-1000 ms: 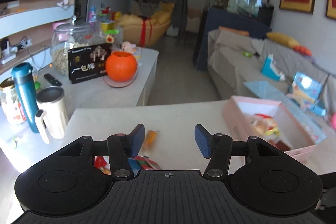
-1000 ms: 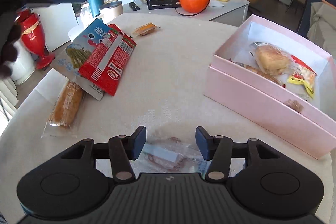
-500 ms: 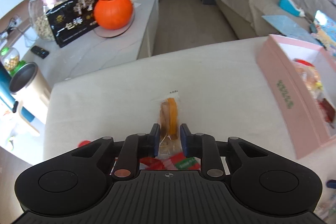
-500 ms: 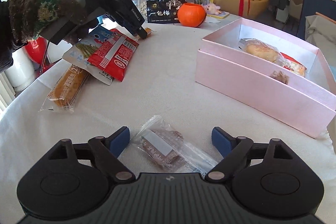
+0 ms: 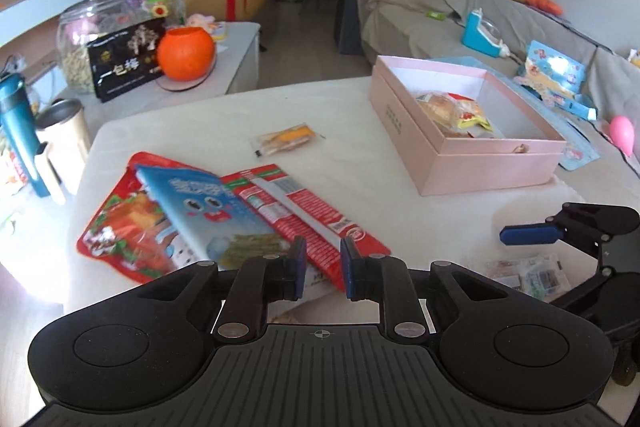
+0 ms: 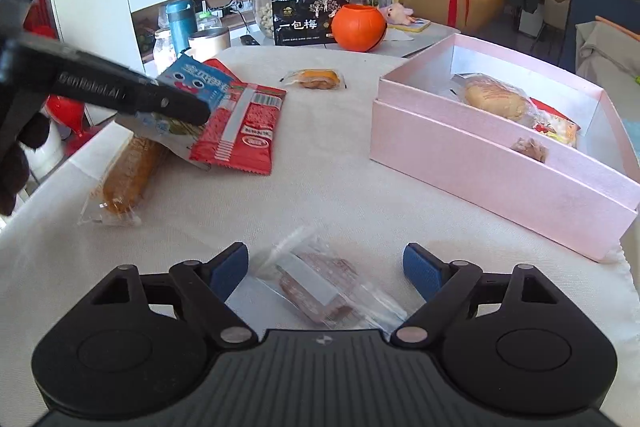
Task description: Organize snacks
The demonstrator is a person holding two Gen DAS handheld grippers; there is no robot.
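With a wrapped bun and a few packets already in the pink box (image 6: 500, 163), the left gripper (image 5: 323, 269) hangs shut and empty over the red packet (image 5: 304, 215), while the right gripper (image 6: 326, 269) straddles, jaws apart, a clear-wrapped snack (image 6: 316, 283); five snacks remain on the table.

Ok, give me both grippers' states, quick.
Left gripper: shut, over the snack packets; no grip visible.
Right gripper: open, clear-wrapped snack lying between its fingers, ungripped.
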